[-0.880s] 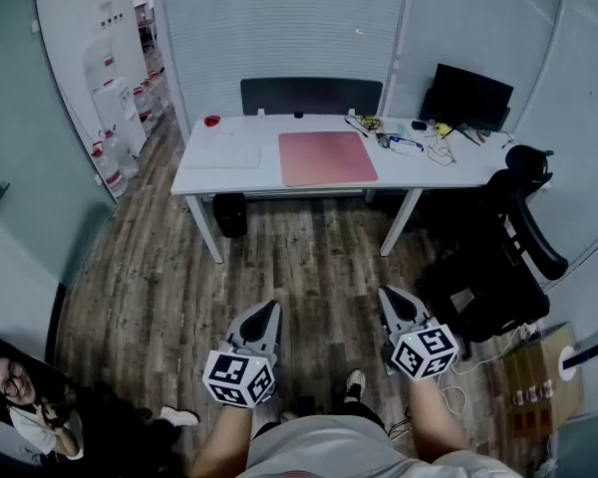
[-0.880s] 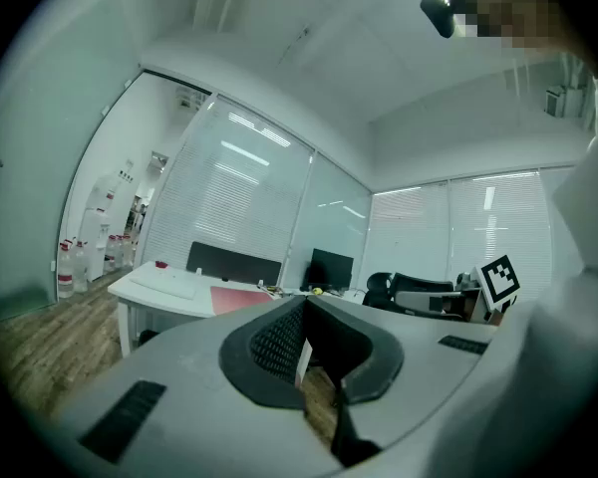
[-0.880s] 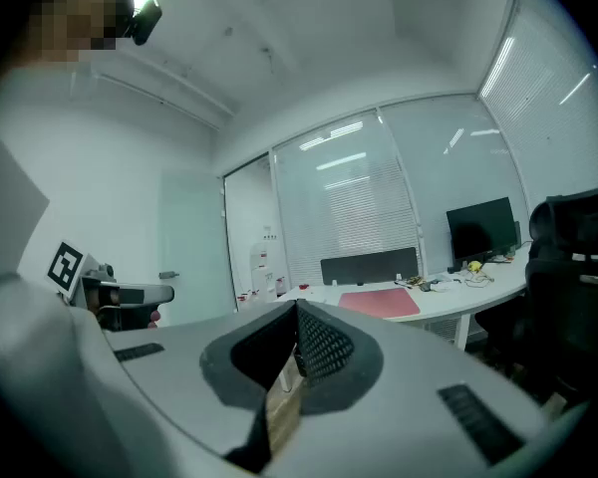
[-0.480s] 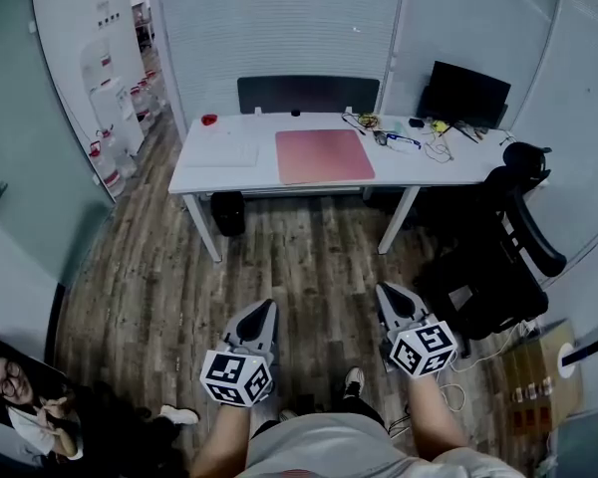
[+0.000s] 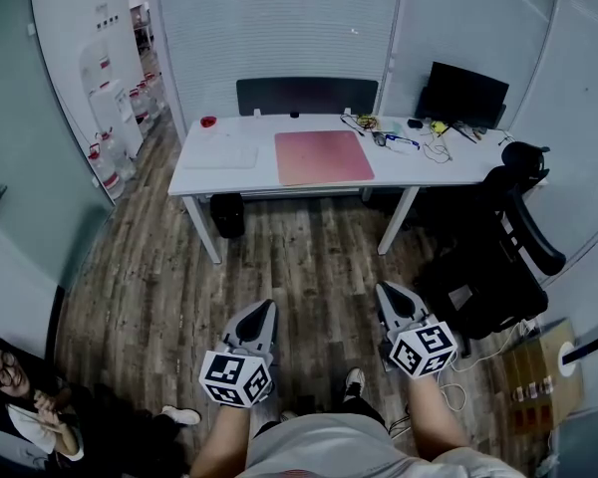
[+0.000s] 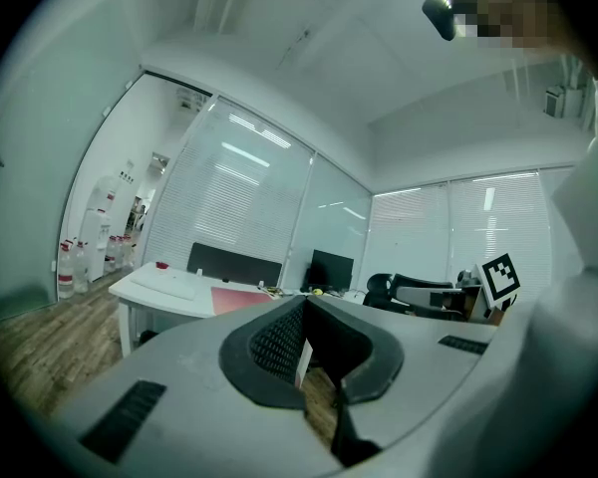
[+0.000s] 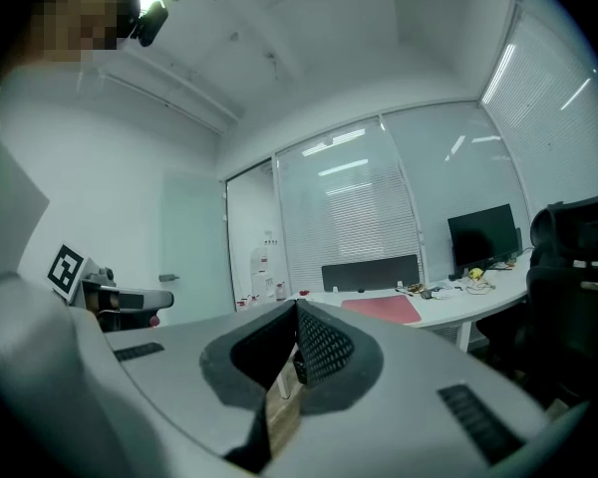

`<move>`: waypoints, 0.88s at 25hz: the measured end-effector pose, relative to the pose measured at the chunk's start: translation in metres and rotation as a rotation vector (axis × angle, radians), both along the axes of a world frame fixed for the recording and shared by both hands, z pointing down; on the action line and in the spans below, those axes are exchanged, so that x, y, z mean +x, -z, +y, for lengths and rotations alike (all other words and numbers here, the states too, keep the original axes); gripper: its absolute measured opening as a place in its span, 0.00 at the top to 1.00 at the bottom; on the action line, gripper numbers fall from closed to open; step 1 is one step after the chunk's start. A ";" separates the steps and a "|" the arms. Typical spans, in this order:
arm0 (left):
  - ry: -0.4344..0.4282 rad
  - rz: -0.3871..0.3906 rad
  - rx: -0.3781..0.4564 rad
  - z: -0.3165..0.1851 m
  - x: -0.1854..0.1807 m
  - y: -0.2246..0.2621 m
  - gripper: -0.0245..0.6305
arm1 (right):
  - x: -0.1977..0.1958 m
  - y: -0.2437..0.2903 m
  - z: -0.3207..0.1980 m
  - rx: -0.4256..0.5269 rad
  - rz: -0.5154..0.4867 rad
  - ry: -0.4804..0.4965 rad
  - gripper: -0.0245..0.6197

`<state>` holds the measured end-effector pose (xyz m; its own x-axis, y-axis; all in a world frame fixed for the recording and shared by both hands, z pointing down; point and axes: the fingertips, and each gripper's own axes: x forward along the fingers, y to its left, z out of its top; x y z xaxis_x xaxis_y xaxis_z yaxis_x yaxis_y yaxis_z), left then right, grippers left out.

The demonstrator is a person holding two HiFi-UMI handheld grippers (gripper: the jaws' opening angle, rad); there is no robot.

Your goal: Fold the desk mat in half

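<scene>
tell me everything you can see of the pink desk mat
The desk mat is a plain pink rectangle, thin and smooth, like a soft sheet. It lies flat and unfolded near the middle of the white desk, its long side along the front edge and close to it. Nothing rests on it; the cables to its right lie apart from it. Only the desk touches it.

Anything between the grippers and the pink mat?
Nothing visible: only wood floor between the left gripper, the right gripper and the pink mat on the white desk. The black chair stands off to the right.
</scene>
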<state>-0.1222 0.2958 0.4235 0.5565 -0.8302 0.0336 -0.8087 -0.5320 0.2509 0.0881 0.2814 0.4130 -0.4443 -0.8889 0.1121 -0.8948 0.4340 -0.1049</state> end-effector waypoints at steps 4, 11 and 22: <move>-0.003 0.007 -0.003 -0.004 -0.003 -0.001 0.94 | 0.001 0.000 -0.003 -0.003 -0.013 -0.009 0.88; 0.015 0.014 -0.036 -0.033 0.002 -0.010 0.94 | 0.013 -0.012 -0.034 -0.040 -0.003 0.005 0.88; 0.107 -0.013 -0.049 -0.148 0.043 -0.009 0.95 | 0.053 -0.013 -0.169 -0.023 0.010 0.092 0.88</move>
<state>-0.0794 0.1476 0.4322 0.4638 -0.8821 0.0823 -0.8637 -0.4295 0.2638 0.1412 0.1126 0.4255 -0.5224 -0.8417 0.1369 -0.8525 0.5117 -0.1069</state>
